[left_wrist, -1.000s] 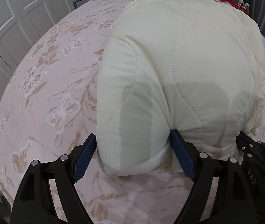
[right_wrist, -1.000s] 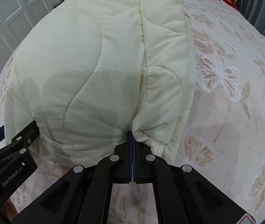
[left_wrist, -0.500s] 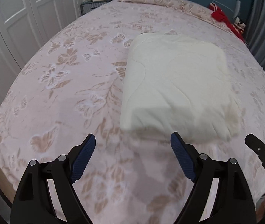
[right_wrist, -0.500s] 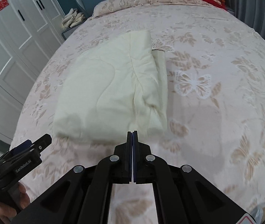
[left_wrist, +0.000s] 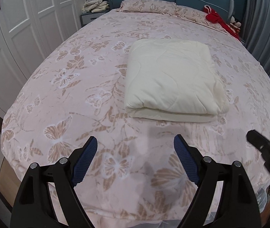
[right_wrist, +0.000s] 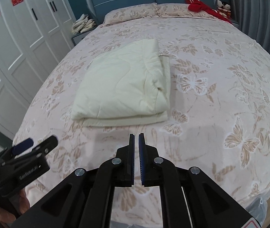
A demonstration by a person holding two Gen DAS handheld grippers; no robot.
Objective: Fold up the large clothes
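Left gripper we've got spread wide with nothing in it, hanging over the near end of the bed. Our right gripper is nearly closed, just a thin slit between the blue pads, holding nothing either. We can see the cream quilted garment folded into a neat thick rectangle mid-bed, well apart from both grippers. Pillows and something red sit by the headboard.
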